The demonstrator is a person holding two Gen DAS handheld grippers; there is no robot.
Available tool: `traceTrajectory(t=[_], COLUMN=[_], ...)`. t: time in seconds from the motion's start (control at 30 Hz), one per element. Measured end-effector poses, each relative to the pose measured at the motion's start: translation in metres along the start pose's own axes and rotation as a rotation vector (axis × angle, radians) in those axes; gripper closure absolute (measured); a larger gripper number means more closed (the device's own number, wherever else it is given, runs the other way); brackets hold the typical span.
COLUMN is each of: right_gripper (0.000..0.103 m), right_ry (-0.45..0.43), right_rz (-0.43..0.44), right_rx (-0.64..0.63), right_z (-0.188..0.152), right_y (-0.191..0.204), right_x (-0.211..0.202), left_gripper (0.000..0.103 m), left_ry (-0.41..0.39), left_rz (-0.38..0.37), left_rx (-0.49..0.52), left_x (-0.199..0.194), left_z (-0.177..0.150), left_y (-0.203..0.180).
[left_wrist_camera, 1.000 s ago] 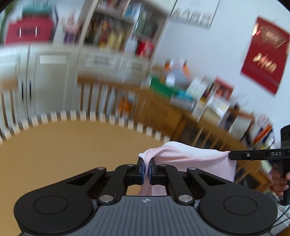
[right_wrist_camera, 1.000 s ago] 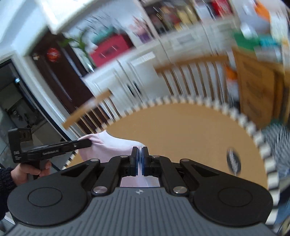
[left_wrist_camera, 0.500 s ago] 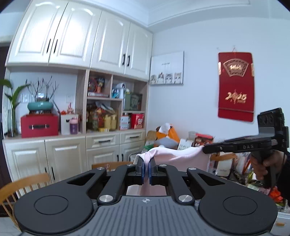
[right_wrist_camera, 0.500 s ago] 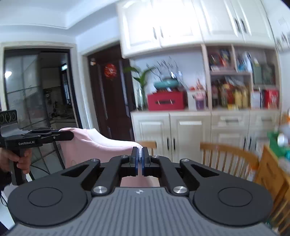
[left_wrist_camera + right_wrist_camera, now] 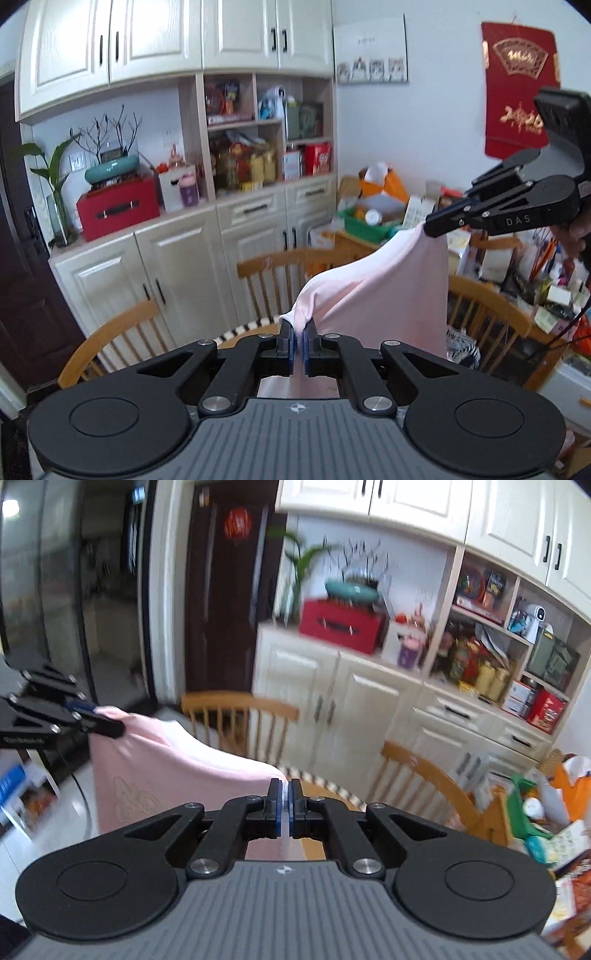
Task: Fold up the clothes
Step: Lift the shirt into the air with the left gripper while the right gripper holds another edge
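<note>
Lifted now off the round table (image 5: 242,328) into mid-air, pink garment (image 5: 384,291) stretched between left gripper (image 5: 299,343) and right gripper (image 5: 284,808), both clamped on its top edge, ready for shaking flat.

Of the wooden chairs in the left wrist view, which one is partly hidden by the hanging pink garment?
The middle chair, in front of the cabinets: the pink garment covers its right side. The near left chair and the right chair show clear of the cloth.

Cream cabinets (image 5: 177,258), red box (image 5: 118,212), wooden chairs (image 5: 273,273), red wall hanging (image 5: 517,88)
</note>
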State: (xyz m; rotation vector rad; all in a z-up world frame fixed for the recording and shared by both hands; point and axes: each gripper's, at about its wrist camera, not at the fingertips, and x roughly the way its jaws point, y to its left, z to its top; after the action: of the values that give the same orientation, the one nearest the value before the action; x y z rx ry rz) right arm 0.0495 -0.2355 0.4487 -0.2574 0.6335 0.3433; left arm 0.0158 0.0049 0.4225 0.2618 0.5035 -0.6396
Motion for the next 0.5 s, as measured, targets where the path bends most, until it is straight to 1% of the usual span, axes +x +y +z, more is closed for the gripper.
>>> traceTrajectory(t=[0.07, 0.2, 0.3, 0.37, 0.5], right_gripper=[0.1, 0.1, 0.1, 0.1, 0.1], right_ry=[0.033, 0.084, 0.114, 0.107, 0.092], right_rz=[-0.025, -0.057, -0.08, -0.097, -0.121], right_rx=[-0.031, -0.077, -0.103, -0.121, -0.147], right_z=[0.01, 0.027, 0.033, 0.041, 0.049], right_y=[0.01, 0.026, 0.037, 0.042, 0.05], right_x=[0.003, 0.007, 0.008, 0.005, -0.003], left_gripper=[0.098, 0.098, 0.098, 0.098, 0.098], left_ry=[0.033, 0.1, 0.131, 0.137, 0.123], left_rz=[0.022, 0.024, 0.037, 0.041, 0.046], left_rx=[0.022, 0.025, 0.052, 0.057, 0.05], left_x=[-0.002, -0.002, -0.004, -0.006, -0.018], left_z=[0.003, 0.012, 0.02, 0.025, 0.038], left_y=[0.002, 0.006, 0.004, 0.004, 0.006])
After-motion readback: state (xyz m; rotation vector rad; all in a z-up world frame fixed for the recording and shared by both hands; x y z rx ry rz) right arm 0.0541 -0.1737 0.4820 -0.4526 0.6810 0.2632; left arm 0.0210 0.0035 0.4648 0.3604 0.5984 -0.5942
